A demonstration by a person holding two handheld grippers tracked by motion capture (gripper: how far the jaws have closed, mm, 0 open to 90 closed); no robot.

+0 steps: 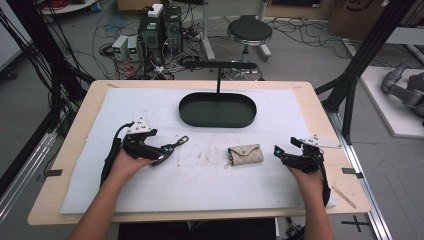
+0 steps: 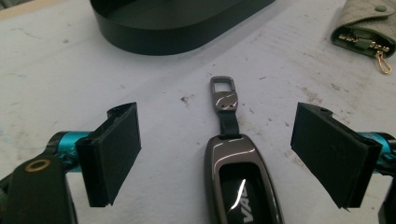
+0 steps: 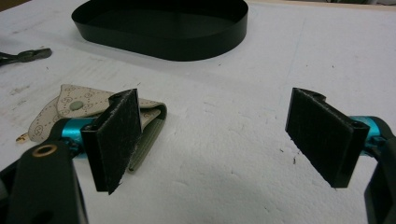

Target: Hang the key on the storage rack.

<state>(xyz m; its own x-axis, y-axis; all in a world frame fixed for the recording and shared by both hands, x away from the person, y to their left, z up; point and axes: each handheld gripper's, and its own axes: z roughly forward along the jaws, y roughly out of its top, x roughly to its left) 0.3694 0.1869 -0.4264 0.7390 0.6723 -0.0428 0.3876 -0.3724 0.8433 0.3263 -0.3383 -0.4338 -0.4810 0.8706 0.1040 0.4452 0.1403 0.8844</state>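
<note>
A dark metallic car key fob [image 2: 243, 184] with a short strap and metal clasp [image 2: 223, 95] lies flat on the white mat [image 1: 200, 185]. My left gripper [image 2: 224, 144] is open, its pads to either side of the fob's upper end without touching it. In the high view the left gripper [image 1: 162, 150] sits left of centre, with the fob [image 1: 174, 146] pointing toward the black oval tray [image 1: 217, 110]. A beige patterned key pouch [image 1: 245, 154] lies mid-table. My right gripper [image 1: 282, 155] is open just right of the pouch [image 3: 56, 109], with bare mat between its pads [image 3: 322, 135].
The tray [image 3: 163, 28] stands empty at the back centre, with a black T-shaped stand [image 1: 220, 65] rising behind it. The wooden table edge [image 1: 345, 195] rims the mat. Beyond the table, a stool [image 1: 249, 31], computers and cables are on the floor.
</note>
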